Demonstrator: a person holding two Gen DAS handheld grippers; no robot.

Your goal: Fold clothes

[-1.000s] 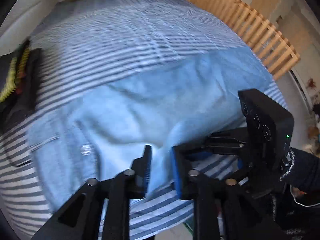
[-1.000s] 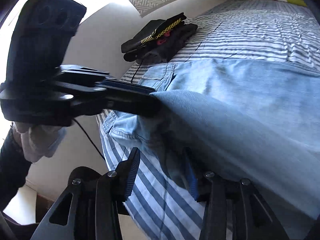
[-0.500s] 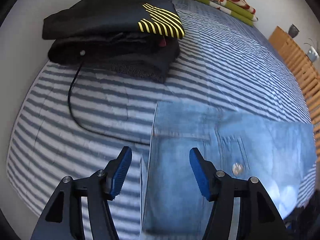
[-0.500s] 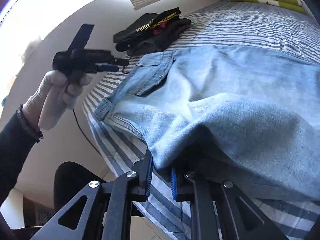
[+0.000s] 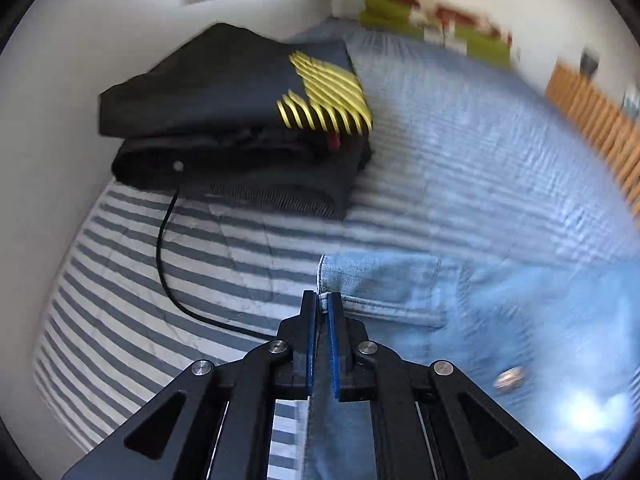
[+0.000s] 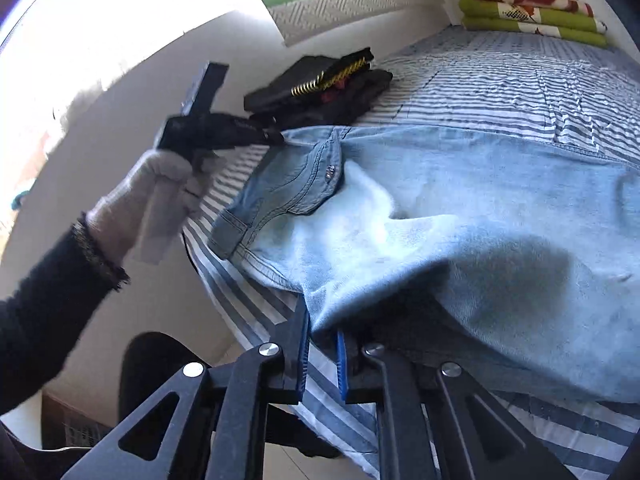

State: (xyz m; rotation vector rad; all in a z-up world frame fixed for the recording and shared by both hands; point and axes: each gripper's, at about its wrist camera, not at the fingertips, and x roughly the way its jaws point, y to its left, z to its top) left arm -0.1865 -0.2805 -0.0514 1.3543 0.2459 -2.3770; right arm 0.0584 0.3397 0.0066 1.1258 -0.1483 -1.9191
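- Bed with blue-and-white striped cover point(image 5: 248, 240): carries everything. A wooden slatted rail point(image 5: 600, 128) runs along its far side in the left wrist view.
- Light-blue denim jeans point(image 6: 460, 200): spread flat across the near part of the bed, waistband toward the near corner by the white wall. One layer is lifted into a soft ridge at the bed's near edge. A metal button point(image 5: 508, 378) shows on the front.
- Handling judgement: denim is soft but fairly heavy; it drapes and sags between holds and is not slippery. The thick waistband seam and hem edges should give the firmest purchase; a single thin layer would likely slide loose.
- Stack of folded black clothes with yellow stripes point(image 5: 240, 120): toward the bed's wall-side edge, well apart from the jeans. A thin black cord point(image 5: 164, 264) trails from it across the cover.
- Folded green and red bedding point(image 6: 532, 12): at the far end of the bed.
- Right gripper point(image 6: 322, 364): fingers nearly closed, pinching a fold of the jeans at the near edge; they have just been closing on it.
- Left gripper point(image 5: 322, 340): fingers have just been closing, now almost together on the waistband corner, denim between them.
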